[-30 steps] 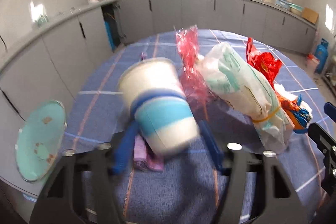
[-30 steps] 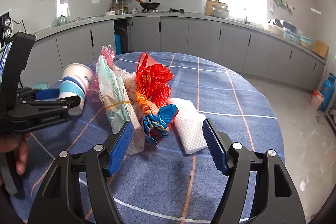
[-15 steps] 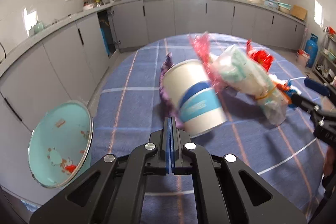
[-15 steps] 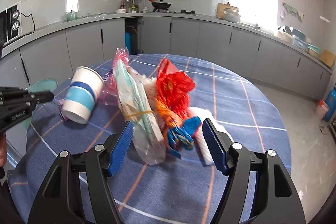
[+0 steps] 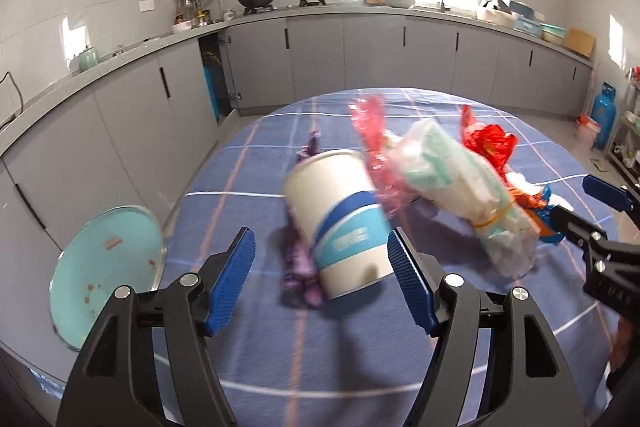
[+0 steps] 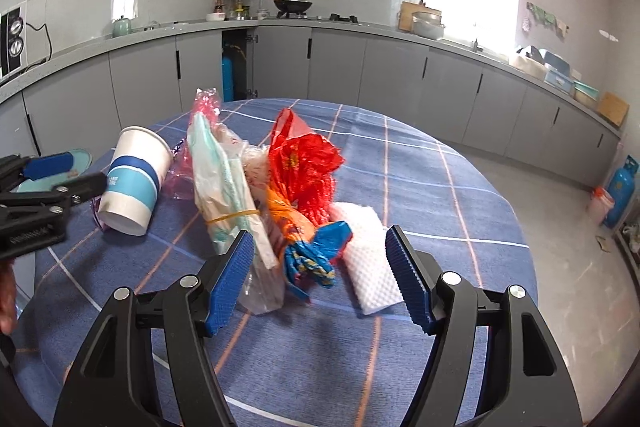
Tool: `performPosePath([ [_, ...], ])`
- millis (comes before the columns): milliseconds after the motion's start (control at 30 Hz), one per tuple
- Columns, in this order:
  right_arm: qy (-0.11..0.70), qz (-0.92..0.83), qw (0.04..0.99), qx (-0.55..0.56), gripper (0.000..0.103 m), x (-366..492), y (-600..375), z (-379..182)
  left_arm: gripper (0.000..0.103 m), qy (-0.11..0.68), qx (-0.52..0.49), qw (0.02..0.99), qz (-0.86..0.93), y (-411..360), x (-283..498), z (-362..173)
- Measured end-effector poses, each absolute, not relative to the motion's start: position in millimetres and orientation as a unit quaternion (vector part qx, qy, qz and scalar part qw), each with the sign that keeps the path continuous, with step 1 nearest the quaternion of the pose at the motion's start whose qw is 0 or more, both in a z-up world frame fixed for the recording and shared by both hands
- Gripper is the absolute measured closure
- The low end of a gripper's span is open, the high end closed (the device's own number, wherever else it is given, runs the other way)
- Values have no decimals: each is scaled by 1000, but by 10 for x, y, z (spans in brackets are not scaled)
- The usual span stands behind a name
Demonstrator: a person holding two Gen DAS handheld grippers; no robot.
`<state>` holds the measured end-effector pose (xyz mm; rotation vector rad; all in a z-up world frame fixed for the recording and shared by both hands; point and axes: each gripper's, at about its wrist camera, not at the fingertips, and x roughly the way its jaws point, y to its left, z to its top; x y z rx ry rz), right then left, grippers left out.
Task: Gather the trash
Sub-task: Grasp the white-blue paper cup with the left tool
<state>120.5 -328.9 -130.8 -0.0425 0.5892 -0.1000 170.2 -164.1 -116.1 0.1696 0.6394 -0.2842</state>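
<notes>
The left gripper (image 5: 322, 279) is opening its blue fingers (image 5: 232, 283); the paper cup (image 5: 344, 223) lies on its side on the table (image 5: 240, 163) just ahead of them, unheld, over a purple wrapper (image 5: 298, 267). The right gripper (image 6: 320, 279) stands wide, gripping nothing, with the bagged trash (red, blue and clear bags) (image 6: 280, 203) and a white sponge (image 6: 370, 267) just beyond it.

The paper cup (image 5: 344, 223) is motion-blurred, hiding most of the purple wrapper (image 5: 298, 267) behind it.
</notes>
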Motion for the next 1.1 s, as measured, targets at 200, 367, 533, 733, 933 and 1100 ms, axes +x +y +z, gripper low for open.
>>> performPosePath([
  [200, 284, -47, 958, -7, 35, 1178, -3339, -1316, 36, 351, 93, 922, -133, -1891, 1873, -1365],
  [367, 286, -41, 957, -8, 35, 1196, -3312, -1325, 42, 365, 86, 917, -134, -1885, 1956, -1455],
  [533, 288, -32, 957, -16, 35, 1242, -3248, -1300, 46, 349, 94, 921, -144, -1788, 1864, -1372],
  [733, 289, 2, 957, -33, 35, 1351, -3107, -1246, 46, 326, 88, 929, -153, -1509, 1684, -1185],
  [933, 333, 26, 941, -60, 39, 1566, -2931, -1364, 47, 299, 96, 937, -153, -1324, 1525, -1029],
  [1100, 367, 38, 927, -71, 66, 1648, -2871, -1442, 47, 292, 100, 939, -150, -1219, 1468, -979],
])
